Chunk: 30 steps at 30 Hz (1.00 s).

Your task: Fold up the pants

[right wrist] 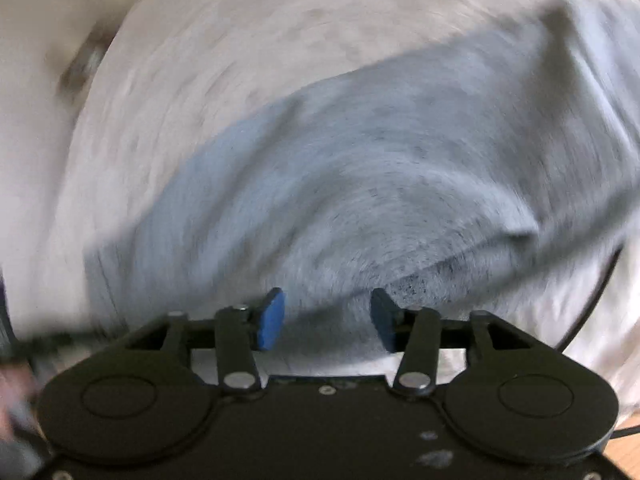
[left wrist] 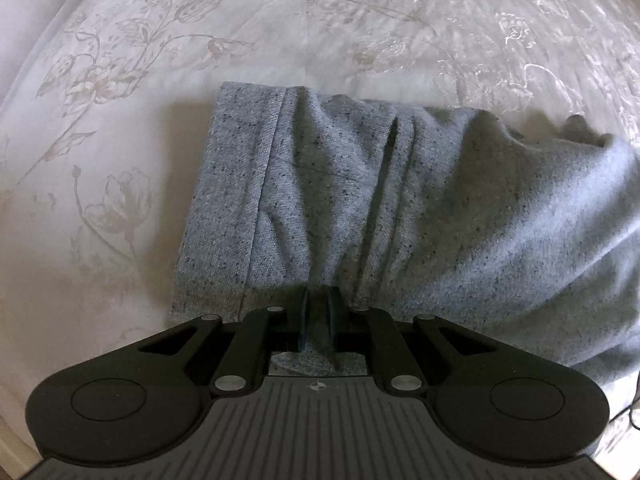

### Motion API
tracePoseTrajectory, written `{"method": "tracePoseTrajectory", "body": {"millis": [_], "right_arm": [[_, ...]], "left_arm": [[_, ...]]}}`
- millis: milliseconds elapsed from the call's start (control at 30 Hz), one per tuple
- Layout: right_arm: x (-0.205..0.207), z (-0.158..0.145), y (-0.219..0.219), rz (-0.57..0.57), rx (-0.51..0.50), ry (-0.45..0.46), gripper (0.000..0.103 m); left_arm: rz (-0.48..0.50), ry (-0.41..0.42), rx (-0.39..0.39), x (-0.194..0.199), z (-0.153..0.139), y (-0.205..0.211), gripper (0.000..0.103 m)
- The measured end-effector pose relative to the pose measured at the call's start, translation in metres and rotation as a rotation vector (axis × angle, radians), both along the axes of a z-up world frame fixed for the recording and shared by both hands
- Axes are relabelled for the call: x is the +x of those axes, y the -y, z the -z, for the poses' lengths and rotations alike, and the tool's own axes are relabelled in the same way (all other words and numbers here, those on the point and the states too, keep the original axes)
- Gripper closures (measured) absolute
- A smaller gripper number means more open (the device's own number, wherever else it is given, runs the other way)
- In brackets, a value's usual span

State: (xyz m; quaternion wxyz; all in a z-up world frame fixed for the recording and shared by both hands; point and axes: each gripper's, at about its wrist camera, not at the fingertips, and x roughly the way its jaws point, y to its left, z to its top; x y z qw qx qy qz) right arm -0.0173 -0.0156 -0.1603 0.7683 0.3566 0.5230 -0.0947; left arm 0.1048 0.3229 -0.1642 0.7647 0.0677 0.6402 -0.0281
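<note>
Mid-fold, the grey pants (left wrist: 360, 200) lie bunched on the floral bed (left wrist: 120, 80), the left gripper (left wrist: 318, 312) pinching their near edge at 6 o'clock while the right gripper (right wrist: 326, 320) hovers with jaws spread and empty, so next it likely needs a fresh hold.

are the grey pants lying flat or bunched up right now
Bunched. The grey pants show deep creases running toward the left gripper, which pinches a gather of cloth.

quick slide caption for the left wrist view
Left gripper pinches the grey pants on a floral bedspread.
</note>
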Motion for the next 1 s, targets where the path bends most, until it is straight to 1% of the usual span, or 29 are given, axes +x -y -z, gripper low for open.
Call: {"method": "tracePoseTrajectory", "body": {"millis": [100, 133, 167, 200, 233, 267, 333, 400, 433, 500, 567, 600, 667, 733, 767, 800, 900, 933, 967, 1000], "right_arm": [[-0.002, 0.013, 0.016, 0.188, 0.089, -0.021, 0.046], [-0.004, 0.018, 0.020, 0.231, 0.114, -0.026, 0.046], [-0.006, 0.022, 0.023, 0.271, 0.140, -0.027, 0.055], [-0.006, 0.025, 0.025, 0.300, 0.167, -0.025, 0.069], [-0.006, 0.027, 0.024, 0.319, 0.193, -0.021, 0.097], [-0.007, 0.027, 0.025, 0.324, 0.214, -0.009, 0.098], [-0.006, 0.013, 0.022, 0.299, 0.184, 0.031, 0.098], [-0.014, -0.013, 0.013, 0.224, 0.122, 0.066, 0.098], [-0.019, -0.022, 0.008, 0.194, 0.094, 0.061, 0.098], [-0.026, -0.017, 0.003, 0.177, 0.077, 0.014, 0.099], [-0.029, 0.001, -0.001, 0.186, 0.069, -0.068, 0.099], [-0.029, 0.011, -0.001, 0.206, 0.078, -0.094, 0.098], [-0.026, 0.019, -0.003, 0.228, 0.081, -0.095, 0.098], [-0.024, 0.017, -0.005, 0.210, 0.066, -0.085, 0.096], [-0.021, 0.016, -0.006, 0.193, 0.063, -0.080, 0.091], [-0.014, 0.020, -0.006, 0.182, 0.060, -0.078, 0.089], [-0.011, 0.015, -0.004, 0.168, 0.046, -0.070, 0.083], [-0.017, 0.010, 0.000, 0.169, 0.041, -0.068, 0.077], [-0.021, 0.014, 0.004, 0.170, 0.035, -0.062, 0.073], [-0.024, 0.009, 0.008, 0.170, 0.023, -0.053, 0.073]], "left_arm": [[-0.002, -0.002, -0.003, 0.001, 0.001, -0.001, 0.092], [0.000, -0.002, -0.003, 0.000, 0.001, 0.000, 0.092], [0.003, -0.002, -0.002, 0.000, 0.001, 0.001, 0.092], [0.006, -0.002, -0.001, -0.001, 0.000, 0.002, 0.092], [0.008, -0.001, -0.001, -0.001, -0.001, 0.002, 0.092], [0.009, 0.000, -0.003, -0.001, -0.001, 0.001, 0.092], [0.013, 0.002, -0.007, -0.002, -0.004, 0.001, 0.092], [0.011, 0.006, -0.013, -0.003, -0.006, 0.000, 0.092], [0.010, 0.007, -0.013, -0.004, -0.008, 0.000, 0.092], [0.011, 0.008, -0.007, -0.005, -0.012, 0.001, 0.092], [0.020, 0.026, 0.006, -0.006, -0.020, 0.006, 0.092], [0.034, 0.047, 0.013, -0.007, -0.026, 0.011, 0.092], [0.070, 0.097, 0.009, -0.011, -0.039, 0.022, 0.092], [0.103, 0.137, -0.016, -0.014, -0.049, 0.035, 0.092], [0.126, 0.151, -0.039, -0.017, -0.053, 0.044, 0.092], [0.154, 0.159, -0.065, -0.021, -0.055, 0.055, 0.092], [0.243, 0.142, -0.116, -0.032, -0.052, 0.088, 0.092], [0.265, 0.135, -0.127, -0.037, -0.051, 0.097, 0.092], [0.282, 0.127, -0.134, -0.042, -0.048, 0.105, 0.092], [0.298, 0.114, -0.139, -0.048, -0.044, 0.113, 0.092]]}}
